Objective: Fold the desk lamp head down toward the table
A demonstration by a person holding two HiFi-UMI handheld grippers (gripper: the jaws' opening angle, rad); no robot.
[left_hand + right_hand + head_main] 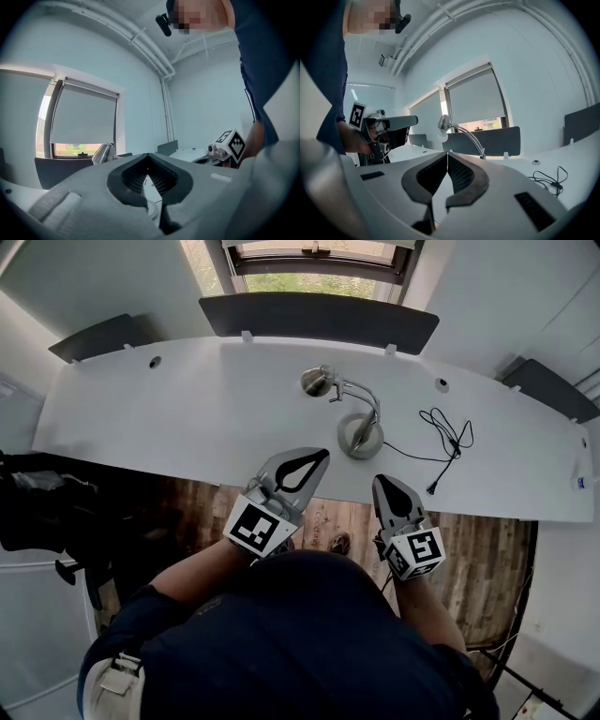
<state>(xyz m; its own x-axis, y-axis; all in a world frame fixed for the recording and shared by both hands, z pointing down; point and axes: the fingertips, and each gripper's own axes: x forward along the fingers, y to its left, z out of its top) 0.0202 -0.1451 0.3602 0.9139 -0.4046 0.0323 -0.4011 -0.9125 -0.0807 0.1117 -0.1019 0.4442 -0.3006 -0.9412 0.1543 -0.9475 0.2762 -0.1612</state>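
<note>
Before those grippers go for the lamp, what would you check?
1. Lamp head raised above the table, unfolded: ok.
2. Left gripper shut, nothing between its jaws: ok.
3. Right gripper shut, empty: ok.
4. Grippers at the lamp head: not ok, both short of it.
5. Cable lying away from lamp head: ok.
6. Base weighted enough: cannot tell.

I'm looking down at a white curved tabletop. The desk lamp is sitting on its round base near the front edge. A black cable is lying loose right of it, running to the base. Two round holes are showing farther back.
</note>
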